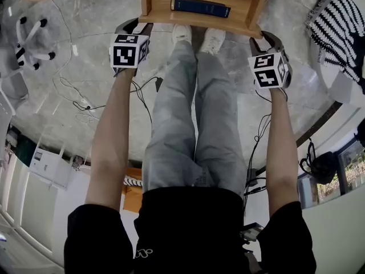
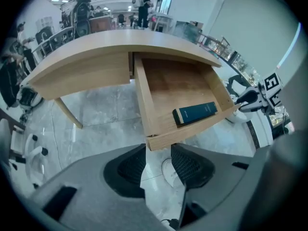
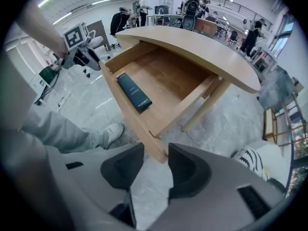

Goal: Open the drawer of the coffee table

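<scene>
The coffee table's wooden drawer (image 1: 199, 23) stands pulled out, with a dark blue book (image 1: 199, 6) lying inside it. In the head view my left gripper (image 1: 136, 27) is at the left end of the drawer front and my right gripper (image 1: 266, 40) at the right end, both pointing steeply down. In the left gripper view the jaws of the left gripper (image 2: 158, 150) stand apart, the drawer's front corner (image 2: 153, 142) just at their tips. My right gripper (image 3: 155, 154) has its jaws apart too, with the other front corner (image 3: 161, 153) between the tips and no pad pressing on it.
The person's legs and white shoes (image 1: 197, 36) stand right below the drawer front. The table's curved top (image 2: 96, 47) overhangs the drawer, with a slanted leg (image 3: 207, 107) beside it. Cables (image 1: 80, 96) trail over the marble floor; a striped cloth (image 1: 336, 16) lies at the right.
</scene>
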Demonstrator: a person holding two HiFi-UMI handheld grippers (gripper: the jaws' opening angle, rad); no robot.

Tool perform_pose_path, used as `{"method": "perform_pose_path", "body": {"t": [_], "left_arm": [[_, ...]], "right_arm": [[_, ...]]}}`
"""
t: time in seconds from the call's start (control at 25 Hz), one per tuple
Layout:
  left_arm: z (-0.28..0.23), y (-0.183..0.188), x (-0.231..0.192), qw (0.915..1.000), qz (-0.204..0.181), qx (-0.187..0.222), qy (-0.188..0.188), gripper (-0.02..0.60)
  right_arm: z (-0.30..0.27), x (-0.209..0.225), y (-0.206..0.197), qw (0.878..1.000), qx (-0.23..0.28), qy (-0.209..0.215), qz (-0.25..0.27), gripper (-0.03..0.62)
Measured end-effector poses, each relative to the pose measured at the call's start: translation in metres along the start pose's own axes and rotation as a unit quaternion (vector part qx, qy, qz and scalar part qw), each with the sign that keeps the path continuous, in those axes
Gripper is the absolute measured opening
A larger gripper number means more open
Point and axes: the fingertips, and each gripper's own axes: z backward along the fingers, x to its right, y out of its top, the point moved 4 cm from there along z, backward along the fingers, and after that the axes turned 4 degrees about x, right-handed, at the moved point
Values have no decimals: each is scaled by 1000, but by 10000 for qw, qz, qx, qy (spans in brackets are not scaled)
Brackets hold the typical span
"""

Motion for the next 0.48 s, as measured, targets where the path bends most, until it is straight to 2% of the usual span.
{"method": "perform_pose_path", "body": {"t": [0.08,0.16,0.32,0.4,0.48], "left_arm": [[3,0,-1,9997,227,-6,31,158],[9,-3,1,9991,416,-66,-9,158],[23,-7,5,9963,839,-149,-80,158],[36,-6,6,9930,1172,-57,-141,156],[55,4,10,9889,1457,223,-201,137]], "right_arm": [[2,1,0,9994,-60,-159,-315,149],[8,1,-6,9937,-57,-283,-1083,152],[30,1,-16,9597,229,-542,-2746,133],[47,-1,-10,9425,515,-639,-3239,102],[68,1,3,9319,817,-729,-3458,75]]}}
